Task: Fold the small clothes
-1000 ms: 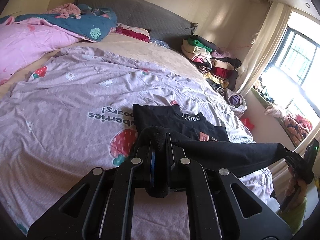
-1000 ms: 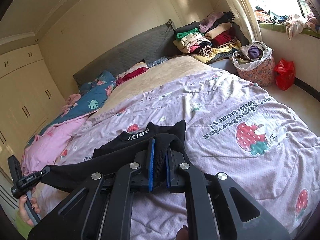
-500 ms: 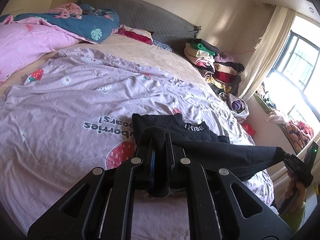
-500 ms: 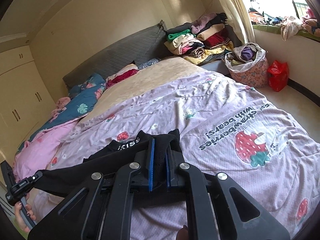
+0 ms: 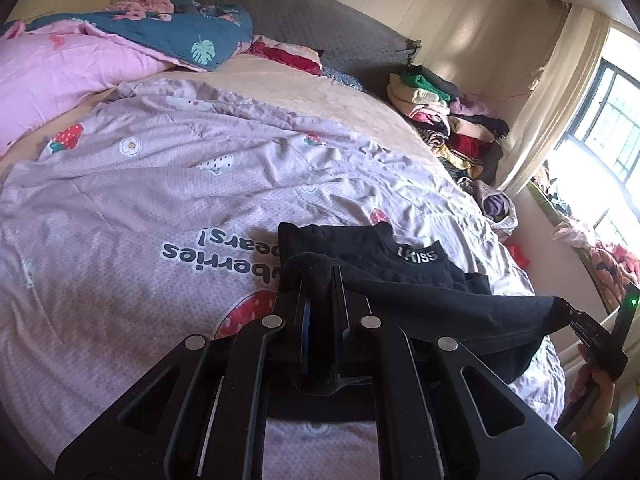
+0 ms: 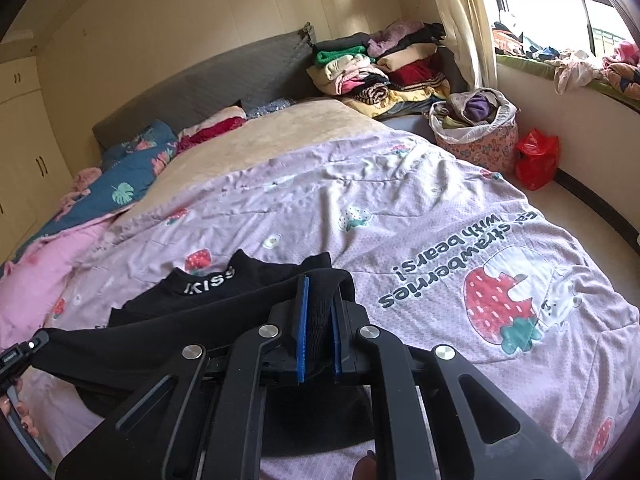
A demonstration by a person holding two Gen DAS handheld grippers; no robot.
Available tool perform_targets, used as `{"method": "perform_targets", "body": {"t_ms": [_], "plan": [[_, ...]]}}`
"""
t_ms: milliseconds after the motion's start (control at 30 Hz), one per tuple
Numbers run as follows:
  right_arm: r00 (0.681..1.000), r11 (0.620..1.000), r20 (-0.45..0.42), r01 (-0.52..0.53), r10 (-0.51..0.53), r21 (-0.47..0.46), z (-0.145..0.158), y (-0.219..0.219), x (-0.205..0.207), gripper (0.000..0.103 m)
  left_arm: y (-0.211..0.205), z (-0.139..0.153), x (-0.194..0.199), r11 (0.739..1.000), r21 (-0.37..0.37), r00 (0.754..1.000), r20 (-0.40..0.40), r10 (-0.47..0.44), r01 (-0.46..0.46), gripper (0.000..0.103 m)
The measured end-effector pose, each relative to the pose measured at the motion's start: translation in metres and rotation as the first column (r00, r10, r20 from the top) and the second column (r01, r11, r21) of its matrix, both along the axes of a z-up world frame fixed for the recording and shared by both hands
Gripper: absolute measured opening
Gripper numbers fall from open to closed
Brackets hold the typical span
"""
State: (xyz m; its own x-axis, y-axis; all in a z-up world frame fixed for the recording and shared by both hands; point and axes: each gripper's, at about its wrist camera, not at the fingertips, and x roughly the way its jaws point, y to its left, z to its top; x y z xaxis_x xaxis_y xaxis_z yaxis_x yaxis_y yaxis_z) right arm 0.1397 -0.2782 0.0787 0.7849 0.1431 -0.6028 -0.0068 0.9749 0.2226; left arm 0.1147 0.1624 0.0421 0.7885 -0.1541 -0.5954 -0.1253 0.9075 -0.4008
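A small black top [image 5: 404, 280] with a white "KISS" collar lies on the lilac strawberry quilt [image 5: 140, 200], its collar end flat on the bed. My left gripper [image 5: 319, 280] is shut on one corner of its near edge. My right gripper [image 6: 318, 292] is shut on the other corner. The black top [image 6: 168, 328] is stretched taut between them and lifted over the part lying flat. The right gripper also shows at the right edge of the left wrist view [image 5: 576, 320]; the left gripper shows at the left edge of the right wrist view [image 6: 24, 354].
A stack of folded clothes [image 6: 380, 68] sits at the bed's far corner by the curtain. A laundry basket [image 6: 476, 128] and a red bag [image 6: 536, 160] stand on the floor. Pink and teal bedding [image 5: 100, 48] is piled near the grey headboard [image 5: 300, 28].
Both grippers have carried the held edge forward toward the collar, so the lifted part covers more of the flat part. Both grips are unchanged.
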Motion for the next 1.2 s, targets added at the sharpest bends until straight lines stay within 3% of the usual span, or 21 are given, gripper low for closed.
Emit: {"method": "perform_targets", "body": {"t_ms": [433, 567, 700, 800, 867, 1000, 1200], "plan": [[1.000, 0.999, -0.008, -0.007, 0.006, -0.042, -0.032, 0.004, 0.022, 0.009, -0.001, -0.028, 0.029, 0.999, 0.022, 0.999, -0.044, 0.025, -0.024, 0.003], [1.000, 0.998, -0.018, 0.013, -0.014, -0.055, -0.039, 0.000, 0.023, 0.015, -0.005, -0.033, 0.029, 0.999, 0.036, 0.998, -0.049, 0.033, -0.031, 0.006], [0.999, 0.998, -0.016, 0.035, -0.036, -0.055, -0.041, -0.008, 0.021, 0.029, -0.007, -0.031, 0.024, 0.998, 0.054, 0.998, -0.041, 0.037, -0.035, 0.008], [0.999, 0.998, -0.004, 0.038, -0.039, -0.057, -0.040, -0.008, 0.015, 0.036, -0.008, -0.026, 0.019, 0.997, 0.064, 0.999, -0.026, 0.040, -0.039, 0.024], [0.999, 0.997, 0.017, 0.032, -0.030, -0.075, -0.038, -0.006, 0.010, 0.040, -0.010, -0.020, 0.013, 0.996, 0.084, 0.999, -0.008, 0.043, -0.042, 0.030], [0.997, 0.992, 0.076, 0.011, -0.002, -0.126, -0.029, 0.005, -0.007, 0.057, -0.018, -0.012, 0.002, 0.993, 0.108, 0.999, 0.017, 0.036, -0.038, 0.060], [0.990, 0.983, 0.089, -0.094, 0.109, -0.156, -0.027, 0.025, -0.023, 0.057, -0.040, -0.009, -0.012, 0.988, 0.152, 0.999, 0.025, -0.020, 0.016, 0.062]]}}
